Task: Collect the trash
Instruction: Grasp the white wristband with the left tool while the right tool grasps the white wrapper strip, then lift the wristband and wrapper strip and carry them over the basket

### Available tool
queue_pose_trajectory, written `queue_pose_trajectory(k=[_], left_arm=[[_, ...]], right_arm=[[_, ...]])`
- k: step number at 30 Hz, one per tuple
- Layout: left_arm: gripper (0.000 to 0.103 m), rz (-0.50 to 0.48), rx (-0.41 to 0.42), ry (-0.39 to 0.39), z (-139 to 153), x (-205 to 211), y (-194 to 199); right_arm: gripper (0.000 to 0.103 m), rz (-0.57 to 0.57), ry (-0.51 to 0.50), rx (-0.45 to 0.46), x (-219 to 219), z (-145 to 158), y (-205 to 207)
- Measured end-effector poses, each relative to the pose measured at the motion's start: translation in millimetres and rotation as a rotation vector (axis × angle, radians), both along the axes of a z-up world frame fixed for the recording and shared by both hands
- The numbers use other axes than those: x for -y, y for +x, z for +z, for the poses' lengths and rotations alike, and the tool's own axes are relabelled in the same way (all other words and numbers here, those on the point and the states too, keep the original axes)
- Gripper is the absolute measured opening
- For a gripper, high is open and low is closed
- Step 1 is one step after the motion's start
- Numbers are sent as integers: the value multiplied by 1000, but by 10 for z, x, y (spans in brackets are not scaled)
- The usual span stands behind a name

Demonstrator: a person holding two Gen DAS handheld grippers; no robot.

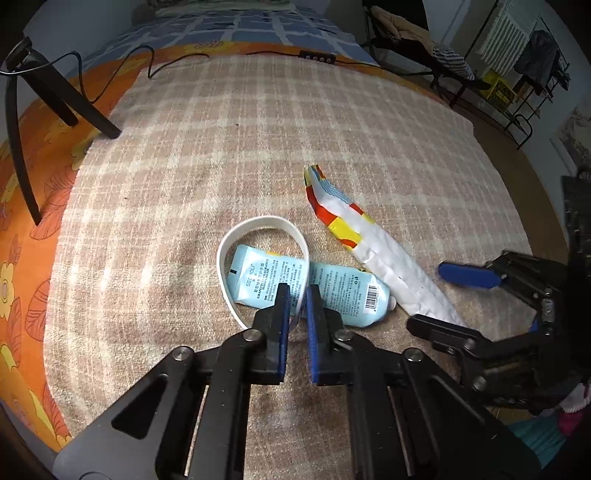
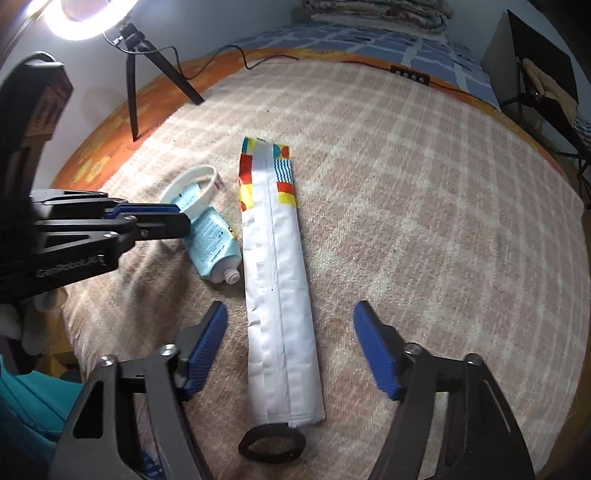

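so going left to right: there's a tripod (image 2: 162,70) with a ring light (image 2: 85,18) standing at the far left corner of the bed, its cable trailing across the orange flowered sheet (image 1: 33,206), I guess to light the spot where the trash is. Everything sits on a pink-and-cream checked blanket (image 1: 258,147), woolly and a bit nubby, so stuff won't slide much

the left gripper (image 1: 297,291) comes down steeply and its jaws are pinched nearly together on the near side of a white ring (image 1: 258,221), a thin bendy plastic band standing on its edge. Makes sense to grab it there since that thin wall fits right between the blue ribbed pads. A light blue tube (image 1: 314,284), squeezed flat and missing its cap, lies partly through the ring, threaded nozzle facing the wrapper

just beside it is a long flat wrapper (image 2: 277,277), crinkly white foil with red, yellow and blue print at the far end. The right gripper (image 2: 291,347) has its jaws about half open on either side of the wrapper, not touching it yet. A black ring (image 2: 273,441) lies at the wrapper's near end
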State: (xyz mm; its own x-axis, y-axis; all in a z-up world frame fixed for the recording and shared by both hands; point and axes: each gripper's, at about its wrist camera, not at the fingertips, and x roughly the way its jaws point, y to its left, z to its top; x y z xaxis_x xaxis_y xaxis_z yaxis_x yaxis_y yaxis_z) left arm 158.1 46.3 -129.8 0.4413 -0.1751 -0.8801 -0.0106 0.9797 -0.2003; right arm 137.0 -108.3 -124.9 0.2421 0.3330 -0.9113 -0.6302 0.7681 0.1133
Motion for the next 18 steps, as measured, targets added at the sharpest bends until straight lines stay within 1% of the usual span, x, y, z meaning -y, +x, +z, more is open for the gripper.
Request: queue_pose_trajectory(k=[2, 5, 8, 13, 18], left_arm=[[5, 7, 8, -3, 27, -35, 7], [4, 28, 24, -12, 67, -123, 7], [4, 47, 42, -23, 117, -185, -19], [4, 60, 69, -39, 215, -262, -34], [4, 77, 92, -64, 326, -331, -86]], right_arm=[[51, 2, -9, 12, -12, -15, 6], [27, -6, -2, 13, -8, -2, 27], [17, -35, 49, -13, 39, 17, 75], [15, -60, 76, 9, 40, 66, 101], [14, -82, 120, 55, 89, 255, 96]])
